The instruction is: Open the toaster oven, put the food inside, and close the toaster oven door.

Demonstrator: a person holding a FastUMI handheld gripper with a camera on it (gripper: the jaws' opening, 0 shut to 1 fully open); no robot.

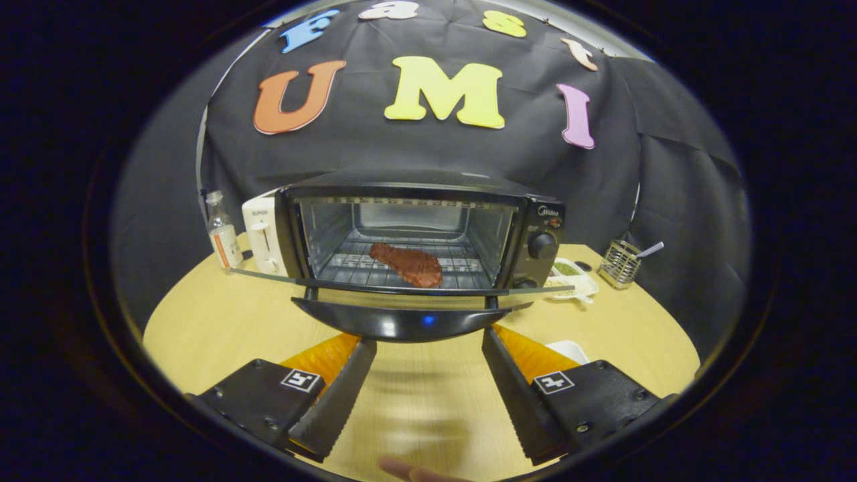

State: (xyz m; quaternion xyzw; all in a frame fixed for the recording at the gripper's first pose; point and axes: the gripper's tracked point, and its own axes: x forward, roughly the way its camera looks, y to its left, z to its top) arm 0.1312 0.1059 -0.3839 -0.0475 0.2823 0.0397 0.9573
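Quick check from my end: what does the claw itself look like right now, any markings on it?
The claw has two long wedge-shaped fingers with ribbed inner faces, spread apart with nothing between them. Each is mounted on a black block held by screws, and each block carries a small square black-and-white marker tag. No cables are visible.

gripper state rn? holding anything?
Hand-held gripper: open, holding nothing; fingers spread just short of the lowered toaster oven door. Steak already on the rack inside.
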